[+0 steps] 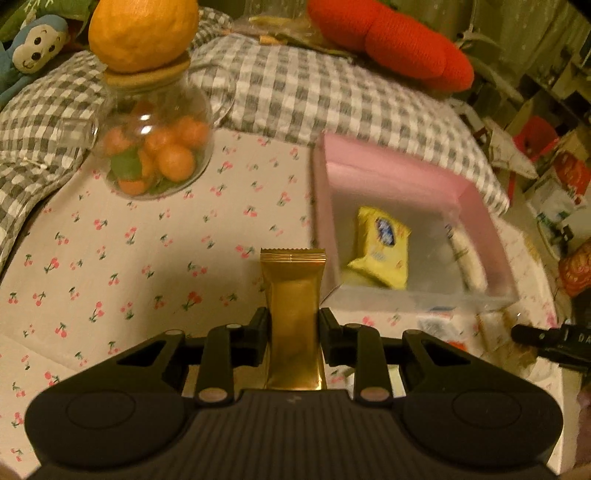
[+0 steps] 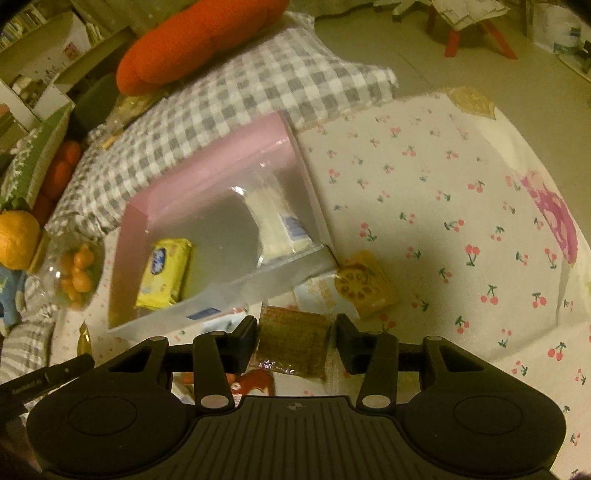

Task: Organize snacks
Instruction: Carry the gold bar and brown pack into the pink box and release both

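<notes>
the left gripper (image 1: 293, 325) is clamped on a gold foil snack bar (image 1: 293, 295), both pads pressed flat against its long sides. the bar is a slim, shiny wrapper with a crimped, saw-toothed seal at its far end, and it sticks straight out past the fingertips, held clear above the cherry-print cloth (image 1: 129, 266) just beside the near left corner of the pink box (image 1: 388, 173).

the right gripper (image 2: 295, 338) is closed on a clear-wrapped brown snack (image 2: 293, 341), a flat, square, grainy-looking piece in see-through plastic whose crinkled near edge catches the light. its fingers press on the packet's two sides, and the packet sits just in front of the box's clear front wall.

the box has pink walls at the back and sides and a pale, see-through front. inside it a yellow packet (image 1: 382, 254) with a blue round logo lies towards the left, tilted, and a pale cream packet (image 1: 467, 258) with a small blue label rests along the right wall. outside, by the box's near right corner, an orange-yellow packet (image 2: 364, 286) printed with a ring of round biscuits lies flat on the cloth. more wrappers lie under the right gripper, too blurred to make out.

at the far left of the cloth stands a round glass jar (image 1: 155, 147) of small orange fruits with an orange-shaped lid (image 1: 142, 33). behind are a grey checked pillow (image 1: 314, 96) and a red-orange plush carrot (image 1: 391, 40).
</notes>
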Tool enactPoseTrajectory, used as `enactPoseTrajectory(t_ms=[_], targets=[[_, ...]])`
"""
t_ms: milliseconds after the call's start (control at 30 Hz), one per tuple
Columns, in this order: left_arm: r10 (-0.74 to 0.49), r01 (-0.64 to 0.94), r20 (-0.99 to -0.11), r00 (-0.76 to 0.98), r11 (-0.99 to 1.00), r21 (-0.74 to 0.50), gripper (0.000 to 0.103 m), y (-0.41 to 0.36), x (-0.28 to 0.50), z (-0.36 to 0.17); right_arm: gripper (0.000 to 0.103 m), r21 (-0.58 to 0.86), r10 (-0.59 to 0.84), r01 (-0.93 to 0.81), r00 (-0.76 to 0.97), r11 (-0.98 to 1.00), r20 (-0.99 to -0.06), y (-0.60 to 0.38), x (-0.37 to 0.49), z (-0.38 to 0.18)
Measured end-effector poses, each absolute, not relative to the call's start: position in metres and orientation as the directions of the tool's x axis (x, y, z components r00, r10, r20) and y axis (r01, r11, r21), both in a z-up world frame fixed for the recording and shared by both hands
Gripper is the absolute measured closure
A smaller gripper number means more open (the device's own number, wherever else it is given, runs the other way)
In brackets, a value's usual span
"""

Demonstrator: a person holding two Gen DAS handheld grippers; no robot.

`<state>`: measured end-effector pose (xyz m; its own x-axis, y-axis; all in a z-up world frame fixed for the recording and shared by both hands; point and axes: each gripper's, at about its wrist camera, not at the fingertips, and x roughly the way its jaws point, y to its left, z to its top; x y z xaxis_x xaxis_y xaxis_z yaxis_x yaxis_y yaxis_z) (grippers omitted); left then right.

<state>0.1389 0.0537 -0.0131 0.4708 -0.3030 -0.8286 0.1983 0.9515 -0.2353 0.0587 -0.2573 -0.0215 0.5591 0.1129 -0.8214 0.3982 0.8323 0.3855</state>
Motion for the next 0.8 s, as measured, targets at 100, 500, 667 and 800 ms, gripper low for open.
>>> enactPoseTrajectory(t_ms=[100,500,667,800], targets=[[-0.323,0.202,-0.814,0.483,0.945,-0.255,0.077,0.046,0.14,-0.008,0.059,0.41,0.123,0.393,0.582,0.823,-0.804,-0.258,0.059,-0.017],[-0.424,0.295,-0.754,0.502,0.903,-0.311,0.077,-0.007,0.153,0.009,0.058,0.503,0.195,0.342,0.64,0.794,-0.743,-0.258,0.08,-0.003],[-0.474,0.3,-0.749,0.462,0.879,-0.371,0.077,-0.035,0.171,0.002,0.058,0.504,0.196,0.334,0.646,0.797,-0.738,-0.255,0.099,-0.006],[-0.498,0.267,-0.754,0.428,0.867,-0.422,0.077,-0.047,0.184,-0.01,0.058,0.509,0.197,0.333,0.651,0.794,-0.733,-0.255,0.11,-0.011]])
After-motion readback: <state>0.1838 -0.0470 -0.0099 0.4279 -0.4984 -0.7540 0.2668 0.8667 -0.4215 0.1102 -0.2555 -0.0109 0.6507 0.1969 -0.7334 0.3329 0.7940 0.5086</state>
